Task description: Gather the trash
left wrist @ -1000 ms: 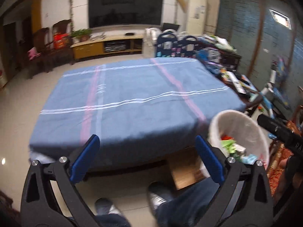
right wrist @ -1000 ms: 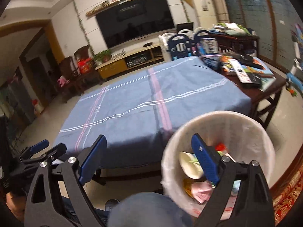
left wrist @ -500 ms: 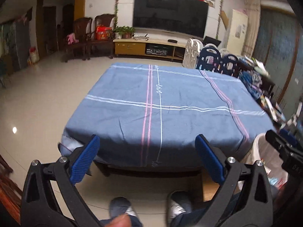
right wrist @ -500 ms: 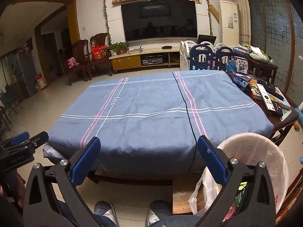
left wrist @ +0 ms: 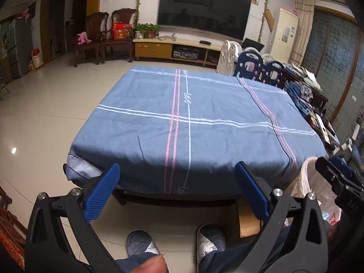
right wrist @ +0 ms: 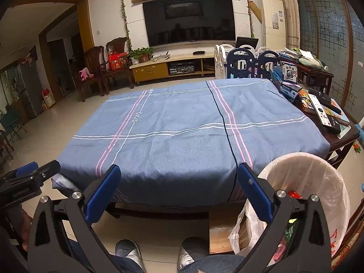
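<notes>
You are holding your left gripper point(left wrist: 175, 182) low in front of the surface point(right wrist: 182, 122), jaws spread apart and gripping nothing. Your right gripper point(right wrist: 177, 182) is hanging the same way, spread wide and carrying nothing. Across the blue striped cloth, from its left edge to its right, no trash is showing: I am counting zero loose pieces on it. To the right of the surface, one bin point(right wrist: 318, 166) lined with a white bag is standing on the floor near your right gripper, and the trash point(right wrist: 293, 194) is lying inside it; I can make out several wrappers, red and green among them, but not an exact count. Judging from this, collecting appears nearly or wholly finished. You are seated, two shoes point(right wrist: 127, 250) showing below.
</notes>
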Demonstrator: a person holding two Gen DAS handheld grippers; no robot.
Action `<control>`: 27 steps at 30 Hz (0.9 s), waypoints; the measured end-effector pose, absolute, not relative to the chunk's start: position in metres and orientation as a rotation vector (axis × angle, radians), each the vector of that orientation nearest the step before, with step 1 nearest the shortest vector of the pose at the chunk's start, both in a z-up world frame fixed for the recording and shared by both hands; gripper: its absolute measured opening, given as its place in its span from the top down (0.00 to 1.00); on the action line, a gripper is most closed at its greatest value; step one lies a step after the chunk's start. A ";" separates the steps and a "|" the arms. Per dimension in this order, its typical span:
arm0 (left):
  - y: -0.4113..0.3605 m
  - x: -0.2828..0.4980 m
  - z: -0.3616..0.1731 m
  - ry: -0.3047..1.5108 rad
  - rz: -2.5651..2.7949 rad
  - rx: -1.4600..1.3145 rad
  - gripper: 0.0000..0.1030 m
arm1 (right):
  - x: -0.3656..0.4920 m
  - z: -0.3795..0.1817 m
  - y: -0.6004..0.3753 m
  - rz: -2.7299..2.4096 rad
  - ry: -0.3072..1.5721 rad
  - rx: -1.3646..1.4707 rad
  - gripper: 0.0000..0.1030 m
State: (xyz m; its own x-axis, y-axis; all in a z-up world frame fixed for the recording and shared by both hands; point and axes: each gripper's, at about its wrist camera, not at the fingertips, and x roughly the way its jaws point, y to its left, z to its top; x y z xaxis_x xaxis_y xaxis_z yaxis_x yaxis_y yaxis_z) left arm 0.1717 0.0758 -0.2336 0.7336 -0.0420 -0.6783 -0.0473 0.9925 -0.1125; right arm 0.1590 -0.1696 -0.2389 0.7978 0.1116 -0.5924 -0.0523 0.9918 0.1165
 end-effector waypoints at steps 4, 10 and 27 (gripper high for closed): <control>0.070 0.172 -0.235 0.754 0.005 -0.090 0.03 | 0.161 -0.240 -0.171 0.088 0.648 0.101 0.03; 0.071 0.173 -0.233 0.759 0.018 -0.090 0.03 | 0.162 -0.241 -0.173 0.087 0.652 0.103 0.03; 0.072 0.171 -0.230 0.764 0.015 -0.093 0.03 | 0.160 -0.242 -0.172 0.080 0.655 0.101 0.03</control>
